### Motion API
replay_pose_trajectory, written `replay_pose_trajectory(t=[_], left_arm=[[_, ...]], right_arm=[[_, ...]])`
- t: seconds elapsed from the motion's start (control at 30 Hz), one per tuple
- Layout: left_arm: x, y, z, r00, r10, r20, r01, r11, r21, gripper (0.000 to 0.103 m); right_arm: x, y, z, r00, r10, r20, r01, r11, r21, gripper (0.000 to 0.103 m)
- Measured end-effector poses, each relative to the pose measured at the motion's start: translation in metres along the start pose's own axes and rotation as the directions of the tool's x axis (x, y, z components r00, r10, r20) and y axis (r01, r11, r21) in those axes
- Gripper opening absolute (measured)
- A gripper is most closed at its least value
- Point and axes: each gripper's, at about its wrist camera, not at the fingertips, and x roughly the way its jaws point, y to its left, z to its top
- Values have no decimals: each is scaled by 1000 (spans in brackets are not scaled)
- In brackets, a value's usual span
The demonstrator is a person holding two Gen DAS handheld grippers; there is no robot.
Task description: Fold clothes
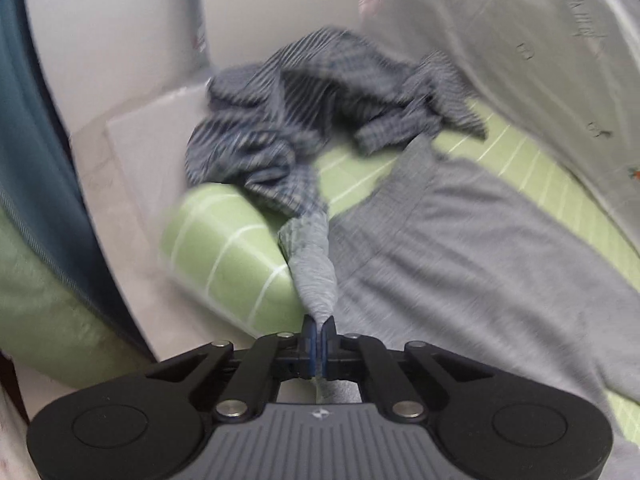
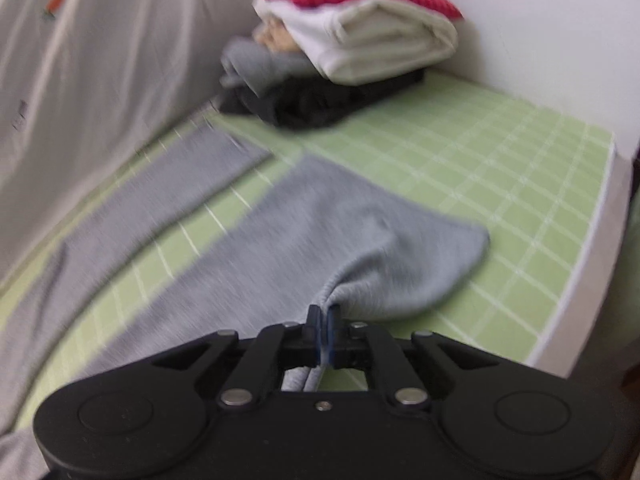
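- Left gripper [image 1: 319,326], black two-finger tool with blue pads, clenched on a pinched corner of the light grey knit jogger trousers [image 1: 472,248]; cloth runs up from the jaws toward 12 o'clock as a twisted rope.
- Right gripper [image 2: 323,315], same black tool, clamped on a bunched cuff of the same grey trousers [image 2: 304,232]; the leg fans out from the jaws toward 1 o'clock.
- Trousers lie spread on the green bed sheet with a white grid [image 2: 500,168]; second leg [image 2: 160,200] runs parallel at 10 o'clock in the right wrist view, a strip of sheet between the two legs.
- Crumpled dark blue striped shirt [image 1: 304,112] sits at 12 o'clock in the left wrist view, touching the waistband end; likely to drag along.
- Stack of folded clothes, red on top, then cream, dark at the bottom [image 2: 360,40], at 12 o'clock in the right wrist view, well apart from the cuff.
- Step judged: near-side edge gripped at both ends, ready to fold over onto the far leg.
- Do it well: raise both ends evenly, keep the edge taut between the grippers, carry it toward the far leg, line up edge on edge.
- Risk: left pinch is thin and twisted, may slip; keep clear of the shirt.
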Motion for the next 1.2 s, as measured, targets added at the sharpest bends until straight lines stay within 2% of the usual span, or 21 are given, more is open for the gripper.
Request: replay_pose_trajectory(t=[0.07, 0.2, 0.4, 0.63, 0.77, 0.9, 1.2], left_arm=[[-6, -8, 6, 1000, -10, 21, 10, 1000, 12, 2], [-11, -14, 18, 998, -46, 47, 47, 998, -38, 2], [-18, -30, 28, 998, 2, 64, -2, 1000, 6, 2], [-12, -8, 25, 999, 26, 33, -24, 998, -55, 1], [-9, 3, 19, 1000, 14, 17, -12, 995, -97, 0], [-11, 1, 22, 999, -5, 39, 9, 994, -109, 0], [-15, -39, 63, 990, -67, 128, 76, 995, -65, 0]], right_arm=[[-5, 9, 11, 999, 27, 35, -26, 999, -18, 3], [-9, 21, 29, 994, 76, 84, -75, 997, -22, 3], [-4, 29, 49, 987, 117, 113, -117, 993, -5, 3], [8, 38, 54, 987, 123, 99, -122, 992, -16, 3], [11, 40, 49, 989, 120, 85, -118, 993, -22, 3], [11, 41, 50, 989, 116, 92, -115, 993, -19, 3], [15, 66, 83, 976, 151, 155, -145, 988, -49, 3]])
